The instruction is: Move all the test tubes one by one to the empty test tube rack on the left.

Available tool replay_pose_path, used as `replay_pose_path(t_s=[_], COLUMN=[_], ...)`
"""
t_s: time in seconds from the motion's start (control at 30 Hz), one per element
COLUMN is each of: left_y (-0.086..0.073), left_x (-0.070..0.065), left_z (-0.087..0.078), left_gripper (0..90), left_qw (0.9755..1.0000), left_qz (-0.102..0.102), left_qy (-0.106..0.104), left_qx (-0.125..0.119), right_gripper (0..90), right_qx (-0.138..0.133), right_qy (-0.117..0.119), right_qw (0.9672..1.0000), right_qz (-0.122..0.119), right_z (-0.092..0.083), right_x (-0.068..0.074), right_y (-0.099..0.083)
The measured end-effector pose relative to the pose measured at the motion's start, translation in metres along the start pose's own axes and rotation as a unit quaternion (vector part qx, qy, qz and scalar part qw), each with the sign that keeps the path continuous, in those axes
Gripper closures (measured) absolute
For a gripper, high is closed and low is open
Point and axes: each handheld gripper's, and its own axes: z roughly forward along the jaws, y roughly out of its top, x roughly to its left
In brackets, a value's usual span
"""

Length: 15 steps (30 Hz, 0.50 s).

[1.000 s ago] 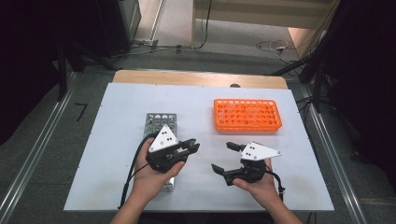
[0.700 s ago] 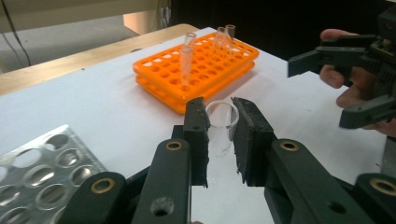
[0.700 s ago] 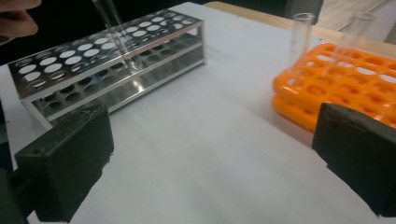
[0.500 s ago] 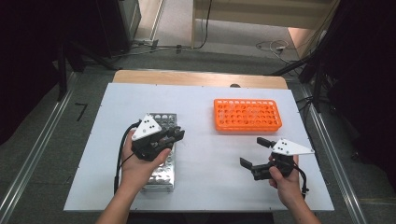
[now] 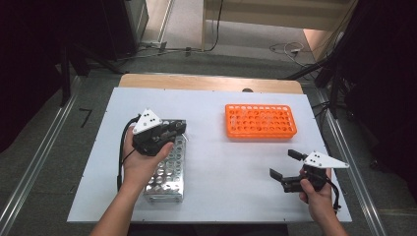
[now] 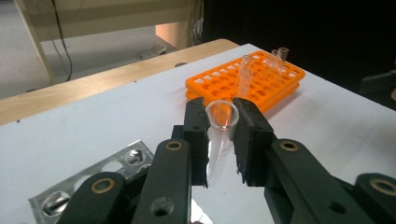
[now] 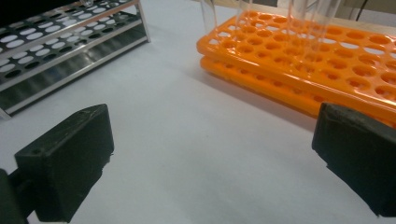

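My left gripper (image 5: 178, 129) hovers over the far end of the metal tube rack (image 5: 166, 173) at the table's left. It is shut on a clear test tube (image 6: 219, 128), whose open mouth sticks out between the black pads (image 6: 196, 135). The orange tube rack (image 5: 260, 120) stands at the back right and holds a few clear tubes (image 6: 246, 74). My right gripper (image 5: 286, 163) sits near the table's front right corner, open, with nothing between its fingers. In the right gripper view the orange tube rack (image 7: 299, 60) lies ahead and the metal tube rack (image 7: 56, 42) is off to the left.
A white table top (image 5: 226, 167) carries both racks. A wooden strip (image 5: 211, 82) runs along its far edge. Metal rails and dark equipment flank the table on both sides, with cables on the floor behind.
My left hand has moved left and away from the person, over the metal rack, still gripping the tube. My right hand has slid right toward the table's front right corner.
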Motion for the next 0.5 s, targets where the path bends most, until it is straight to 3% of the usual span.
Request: replay_pose_path(t_s=[0.13, 0.5], left_y=[0.002, 0.008], left_x=[0.007, 0.027], left_z=[0.003, 0.021], left_gripper=[75.0, 75.0], left_qw=[0.9999, 0.9994], left_qz=[0.004, -0.006], left_qy=[0.016, 0.033], left_qx=[0.000, 0.000], right_gripper=[0.0, 0.0], right_qx=[0.000, -0.003], right_qy=[-0.006, -0.010], right_qw=[1.0000, 0.9999], right_qz=[0.007, 0.009], right_z=[-0.002, -0.003], right_x=[-0.007, -0.009], right_y=[-0.002, -0.002])
